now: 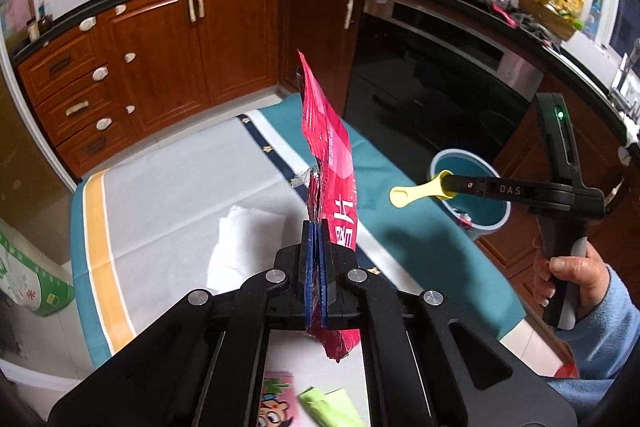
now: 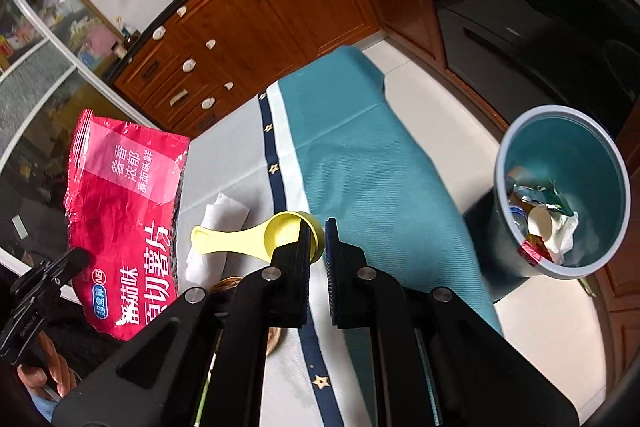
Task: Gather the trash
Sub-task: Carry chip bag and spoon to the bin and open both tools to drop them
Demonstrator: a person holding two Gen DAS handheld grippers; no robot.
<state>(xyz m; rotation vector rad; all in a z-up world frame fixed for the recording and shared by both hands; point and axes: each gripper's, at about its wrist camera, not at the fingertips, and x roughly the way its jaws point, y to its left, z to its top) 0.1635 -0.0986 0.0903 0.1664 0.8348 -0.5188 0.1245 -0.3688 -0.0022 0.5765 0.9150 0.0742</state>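
Note:
My left gripper (image 1: pixel 318 227) is shut on a red chip bag (image 1: pixel 328 147), which stands up from its blue pads above the table. In the right wrist view the same bag (image 2: pixel 120 219) hangs at the left, with the left gripper (image 2: pixel 48 275) below it. My right gripper (image 2: pixel 318 227) is shut on the cup rim of a yellow measuring scoop (image 2: pixel 248 237), whose handle points left. The left wrist view shows the right gripper (image 1: pixel 460 185) carrying the scoop (image 1: pixel 420 189) over the table's right edge. A blue trash bin (image 2: pixel 560 203) on the floor holds several wrappers and a paper cup.
The table wears a white and teal cloth (image 2: pixel 360 147). A white tissue (image 1: pixel 248 235) lies on it, with a cartoon packet (image 1: pixel 276 399) and a green wrapper (image 1: pixel 328 407) nearer me. Wooden cabinets (image 1: pixel 160 47) and a dark oven (image 1: pixel 432 67) stand behind. A hand (image 1: pixel 568 279) grips the right handle.

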